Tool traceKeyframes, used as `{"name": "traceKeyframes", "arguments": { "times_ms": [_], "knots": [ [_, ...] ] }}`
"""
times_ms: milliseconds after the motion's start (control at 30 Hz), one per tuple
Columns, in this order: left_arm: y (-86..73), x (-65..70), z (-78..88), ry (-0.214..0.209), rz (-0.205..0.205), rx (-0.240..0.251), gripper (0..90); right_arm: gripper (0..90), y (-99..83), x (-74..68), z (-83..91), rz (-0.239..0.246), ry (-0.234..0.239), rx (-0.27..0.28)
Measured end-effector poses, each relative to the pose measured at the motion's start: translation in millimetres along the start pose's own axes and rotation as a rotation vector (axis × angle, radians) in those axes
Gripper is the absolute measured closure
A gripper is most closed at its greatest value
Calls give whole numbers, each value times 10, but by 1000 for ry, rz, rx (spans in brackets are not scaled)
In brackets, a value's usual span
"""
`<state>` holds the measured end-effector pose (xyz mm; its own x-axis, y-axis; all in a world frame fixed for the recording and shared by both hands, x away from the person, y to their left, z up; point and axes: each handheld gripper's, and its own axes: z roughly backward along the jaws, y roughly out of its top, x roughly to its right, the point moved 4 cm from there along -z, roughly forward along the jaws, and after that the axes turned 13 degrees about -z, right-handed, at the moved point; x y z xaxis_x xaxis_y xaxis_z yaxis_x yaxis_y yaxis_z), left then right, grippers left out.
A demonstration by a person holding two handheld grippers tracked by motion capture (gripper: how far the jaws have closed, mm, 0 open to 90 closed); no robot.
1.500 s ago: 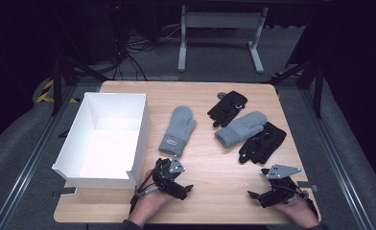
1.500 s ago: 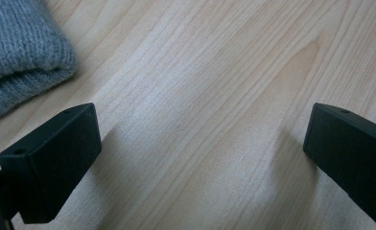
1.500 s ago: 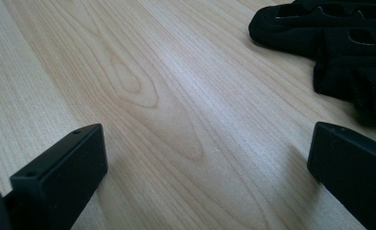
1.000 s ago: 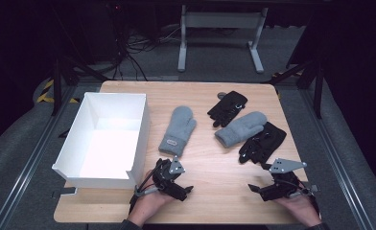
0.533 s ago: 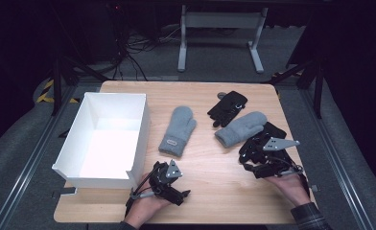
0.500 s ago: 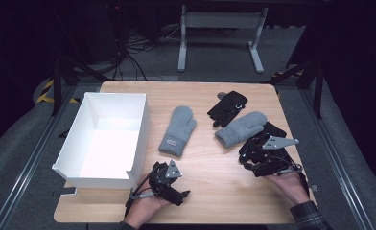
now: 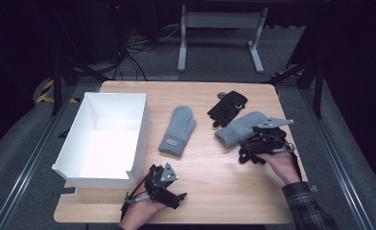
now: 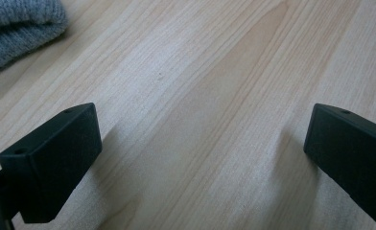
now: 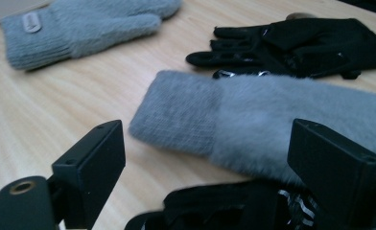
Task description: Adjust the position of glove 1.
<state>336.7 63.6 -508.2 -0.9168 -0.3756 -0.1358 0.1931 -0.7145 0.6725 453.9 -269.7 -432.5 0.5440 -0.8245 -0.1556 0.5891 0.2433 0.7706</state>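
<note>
Two grey mittens and two black gloves lie on the wooden table (image 7: 215, 191). One grey mitten (image 7: 179, 128) is near the middle, the other grey mitten (image 7: 238, 128) to its right, with a black glove (image 7: 228, 108) behind it. My right gripper (image 7: 249, 152) hovers low at the near edge of that right mitten (image 9: 253, 124). Its jaws have just been closing a little but stand apart, with the second black glove (image 9: 224, 211) lying between them, unpinched. My left gripper (image 7: 170, 191) rests open near the front edge, over bare wood (image 8: 200, 96).
A white open box (image 7: 138, 143) stands at the left of the table, just behind my left gripper. A corner of the middle mitten (image 8: 18, 28) shows ahead of the left jaws. Dark floor and a metal stand (image 7: 219, 33) lie beyond the far edge.
My right hand has moved forward from the front right of the table to the black glove and the right mitten. The left gripper has barely shifted.
</note>
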Motion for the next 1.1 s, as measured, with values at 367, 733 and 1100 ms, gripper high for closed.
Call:
{"name": "traceKeyframes", "arguments": {
  "times_ms": [367, 733, 1100],
  "knots": [
    [-7, 2, 5, -6, -6, 3, 0, 196, 219, 228, -388, -40, -20, -12],
    [-5, -2, 6, -8, -9, -3, 0, 316, 275, 465, -646, -81, -53, -39],
    [-4, 0, 3, -7, -7, 2, 0, 669, 75, 523, -746, -86, -23, -58]
  ]
}}
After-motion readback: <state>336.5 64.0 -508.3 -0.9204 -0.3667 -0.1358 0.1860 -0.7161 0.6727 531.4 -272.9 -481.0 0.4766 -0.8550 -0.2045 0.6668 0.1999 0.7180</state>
